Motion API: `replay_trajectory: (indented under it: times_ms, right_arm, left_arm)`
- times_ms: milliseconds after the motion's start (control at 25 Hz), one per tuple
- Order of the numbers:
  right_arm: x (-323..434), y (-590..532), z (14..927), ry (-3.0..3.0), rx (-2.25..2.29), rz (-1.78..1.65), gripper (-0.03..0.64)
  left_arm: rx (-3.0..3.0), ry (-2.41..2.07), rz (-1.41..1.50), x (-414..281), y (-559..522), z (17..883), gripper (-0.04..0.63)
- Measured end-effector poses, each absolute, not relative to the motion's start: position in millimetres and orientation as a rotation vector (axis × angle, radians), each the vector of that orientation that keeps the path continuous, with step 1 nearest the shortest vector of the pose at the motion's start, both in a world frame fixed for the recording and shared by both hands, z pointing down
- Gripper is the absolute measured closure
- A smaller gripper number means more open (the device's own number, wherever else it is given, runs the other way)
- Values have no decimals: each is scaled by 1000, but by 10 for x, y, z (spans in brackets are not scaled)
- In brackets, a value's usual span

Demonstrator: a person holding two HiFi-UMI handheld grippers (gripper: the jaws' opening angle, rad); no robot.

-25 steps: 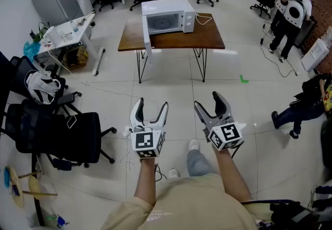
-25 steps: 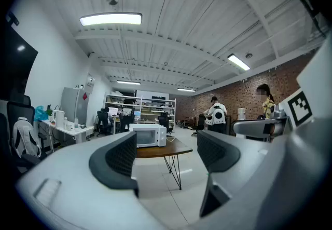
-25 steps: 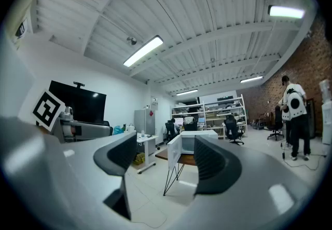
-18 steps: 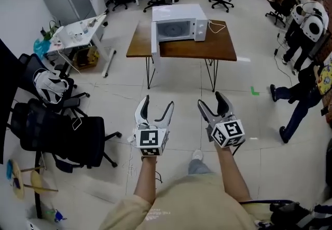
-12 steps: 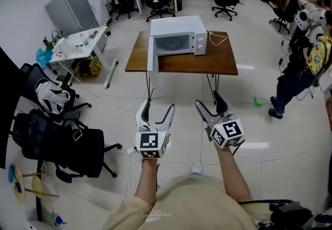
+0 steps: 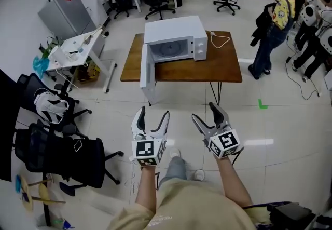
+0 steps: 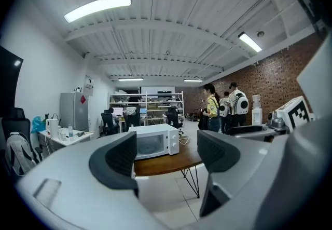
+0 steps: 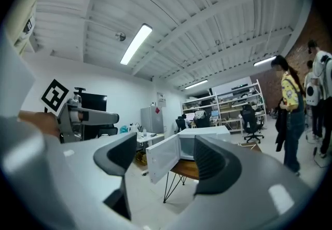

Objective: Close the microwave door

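Closer now: microwave (image 6: 175,37) looms larger on the worktop (image 6: 223,68), door (image 6: 147,70) hanging wide; left gripper (image 6: 153,115) and right gripper (image 6: 205,111) fingers released, empty.

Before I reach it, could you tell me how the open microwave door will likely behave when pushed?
The microwave door looks rigid and hinged, so it should swing rather than flex. It stands wide open past the table edge, so expect a long arc. The squat microwave probably won't tip.
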State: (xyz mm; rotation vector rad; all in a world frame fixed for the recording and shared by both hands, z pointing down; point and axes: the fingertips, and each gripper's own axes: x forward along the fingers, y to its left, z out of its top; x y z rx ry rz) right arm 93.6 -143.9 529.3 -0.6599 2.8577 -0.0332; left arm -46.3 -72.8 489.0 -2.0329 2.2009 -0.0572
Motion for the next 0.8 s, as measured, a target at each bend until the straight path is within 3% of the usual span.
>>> replay_trajectory:
  times_ms: [320,560,800]
  right_arm:
    - [-289,-2219,5275,2867,-718,78,282]
    - [-1093,-2537,4862,2810,-609,217,283]
    - [-1714,-2755,5059,2848,-515,333,282]
  left_arm:
    - [-2167,2086,51,-1577,-1736,4959,229]
    - [-2185,2000,81,-2073,-2201,4684,229]
    - [-2291,2051,52,-2640,-2531,4878,229]
